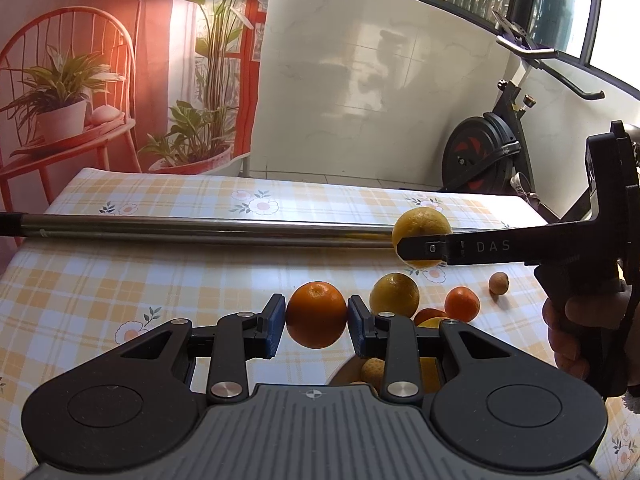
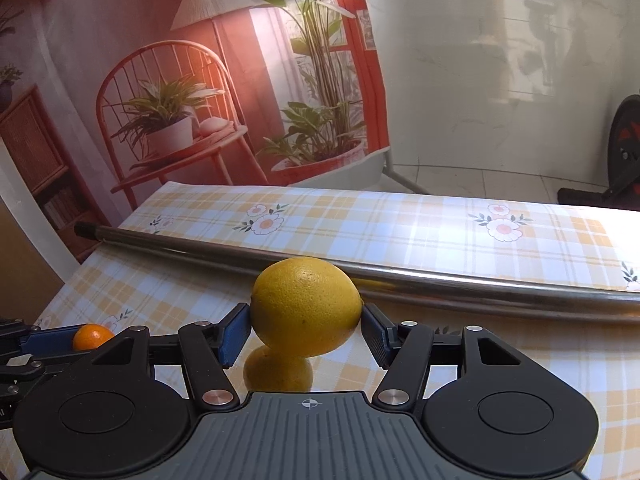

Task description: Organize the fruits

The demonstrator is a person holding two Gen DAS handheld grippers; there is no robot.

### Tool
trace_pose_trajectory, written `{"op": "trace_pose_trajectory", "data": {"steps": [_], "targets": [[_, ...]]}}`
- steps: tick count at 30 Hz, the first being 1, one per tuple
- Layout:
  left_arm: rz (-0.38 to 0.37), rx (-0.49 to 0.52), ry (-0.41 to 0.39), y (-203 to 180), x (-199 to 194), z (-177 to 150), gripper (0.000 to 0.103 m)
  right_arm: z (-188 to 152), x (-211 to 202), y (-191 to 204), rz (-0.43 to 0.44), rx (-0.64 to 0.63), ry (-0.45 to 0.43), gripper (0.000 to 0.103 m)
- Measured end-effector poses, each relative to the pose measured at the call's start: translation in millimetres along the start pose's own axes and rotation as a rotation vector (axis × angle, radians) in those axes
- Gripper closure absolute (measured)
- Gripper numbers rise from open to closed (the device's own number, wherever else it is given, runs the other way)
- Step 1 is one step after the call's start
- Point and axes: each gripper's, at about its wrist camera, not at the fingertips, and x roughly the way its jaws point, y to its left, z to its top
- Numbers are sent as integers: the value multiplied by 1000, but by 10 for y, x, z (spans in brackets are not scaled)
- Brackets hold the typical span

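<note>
My left gripper (image 1: 316, 316) is shut on an orange (image 1: 316, 314), held above the checked tablecloth. To the right in the left wrist view, my right gripper (image 1: 420, 249) holds a yellow lemon (image 1: 420, 224) up near the steel pole. The right wrist view shows that gripper (image 2: 306, 330) shut on the lemon (image 2: 306, 306), with a second lemon (image 2: 278, 372) on the cloth below it. The left gripper with its orange (image 2: 92, 338) shows at the far left there. More fruit lies on the table: a lemon (image 1: 394, 294), a mandarin (image 1: 462, 303) and a small brown fruit (image 1: 499, 282).
A long steel pole (image 1: 200, 230) lies across the table (image 1: 100, 272), also the pole (image 2: 440, 280) just beyond the held lemon. More fruit (image 1: 374, 370) lies partly hidden under my left gripper's right arm. An exercise bike (image 1: 492, 152) stands past the table's far right edge. A hand (image 1: 576, 320) grips the right tool.
</note>
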Motion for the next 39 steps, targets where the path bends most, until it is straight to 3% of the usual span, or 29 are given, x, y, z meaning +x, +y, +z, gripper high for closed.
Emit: {"op": "trace_pose_trajectory", "data": {"steps": [8, 17, 29, 39], "targets": [[-9, 38, -5, -142, -160, -120, 67, -263, -533, 233, -35, -114, -126, 47], [-22, 53, 19, -233, -323, -322, 67, -578, -971, 382, -11, -135, -182, 47], [-29, 80, 67, -287, -414, -536, 67, -924, -1283, 548, 19, -173, -191, 47], [-24, 115, 109, -325, -320, -651, 67, -1013, -1186, 638, 49, -208, -107, 46]]}}
